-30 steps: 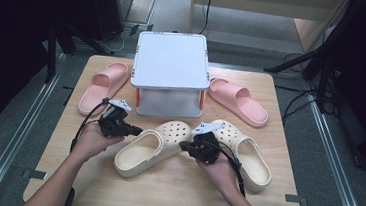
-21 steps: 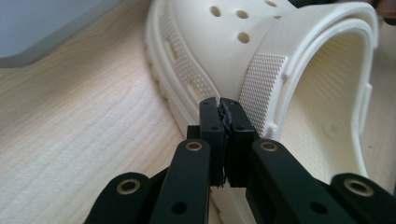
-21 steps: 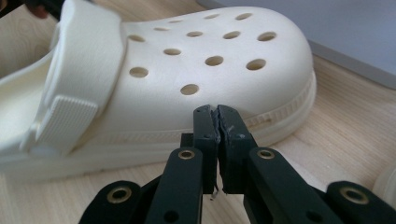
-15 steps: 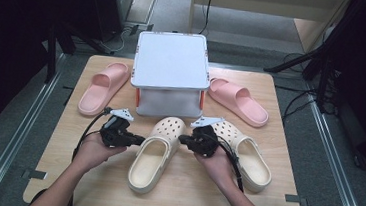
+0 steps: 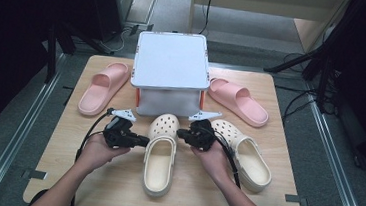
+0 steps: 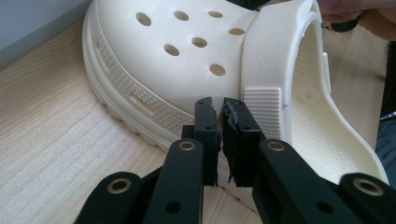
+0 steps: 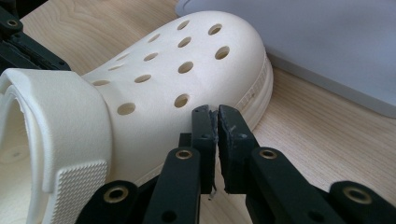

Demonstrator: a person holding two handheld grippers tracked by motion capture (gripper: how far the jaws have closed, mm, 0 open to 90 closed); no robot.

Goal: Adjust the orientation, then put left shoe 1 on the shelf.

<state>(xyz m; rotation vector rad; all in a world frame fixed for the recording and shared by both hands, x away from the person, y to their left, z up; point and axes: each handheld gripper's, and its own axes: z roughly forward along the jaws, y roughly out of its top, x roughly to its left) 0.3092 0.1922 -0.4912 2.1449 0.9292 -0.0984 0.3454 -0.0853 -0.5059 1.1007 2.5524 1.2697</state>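
Observation:
A cream clog (image 5: 160,156) lies in the middle of the table, toe towards the white box, heel towards the person. My left gripper (image 5: 145,141) points at its left side by the strap; in the left gripper view the jaws (image 6: 217,101) reach the clog's (image 6: 187,70) sole edge. My right gripper (image 5: 181,133) points at its right side, its tips (image 7: 214,109) against the perforated toe (image 7: 187,70). Both pairs of jaws have just been opening and stand a narrow slit apart with nothing between them. A second cream clog (image 5: 246,156) lies to the right.
A white lidded box (image 5: 172,62) stands at the back centre of the wooden table (image 5: 64,173). One pink slide (image 5: 103,87) lies to its left, another (image 5: 239,102) to its right. Black cables trail from both grippers.
The middle clog has swung from lying slantwise to pointing straight at the box. Both grippers have followed it round, the right one shifting left.

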